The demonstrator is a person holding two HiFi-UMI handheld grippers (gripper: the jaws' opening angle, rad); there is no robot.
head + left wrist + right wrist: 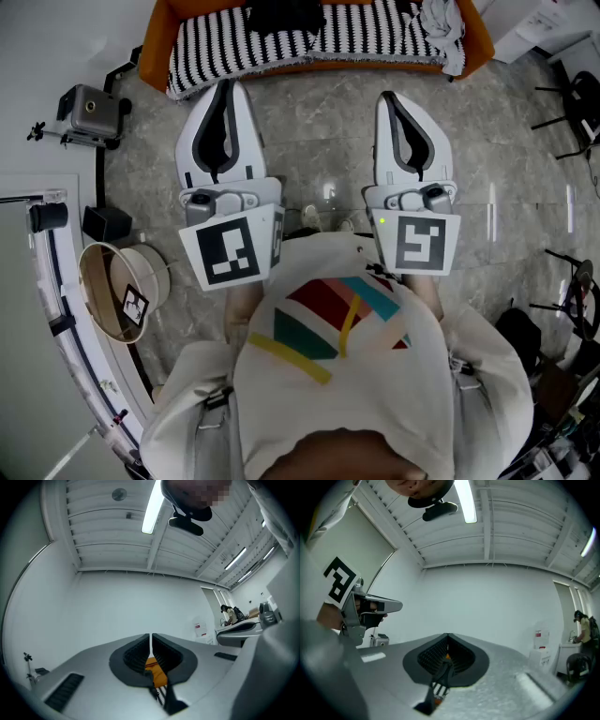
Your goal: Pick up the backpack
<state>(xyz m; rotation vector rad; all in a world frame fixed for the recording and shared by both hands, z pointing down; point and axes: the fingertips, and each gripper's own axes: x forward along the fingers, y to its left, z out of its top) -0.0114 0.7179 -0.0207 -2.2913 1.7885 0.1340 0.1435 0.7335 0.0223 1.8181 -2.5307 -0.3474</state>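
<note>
Closest to us is our own pale sweatshirt (pixel 337 375) with its coloured bands. Just beyond it, the left hand-held gripper (pixel 223 87) and the right hand-held gripper (pixel 388 97) are held out side by side over the stone floor (pixel 309 131). Both are clenched with the pads together and nothing between them; only a sliver of orange and stripes shows through each gap.

Well ahead stands an orange sofa (pixel 155 52) under a black-and-white striped cover (pixel 281 47). The dark shape lying on the cover at the top edge we take to be the backpack (pixel 281 13) — it is mostly cut off, so we cannot be sure.

We expect soft, floppy fabric that sags when lifted, its weight depending on the contents. A top loop or shoulder strap would be the best hold, though none shows. The jaws must open first.

No brand is readable — the marker cubes (pixel 230 248) carry only square patterns, and a notice on the far wall (pixel 539 633) is too small to read.
</note>
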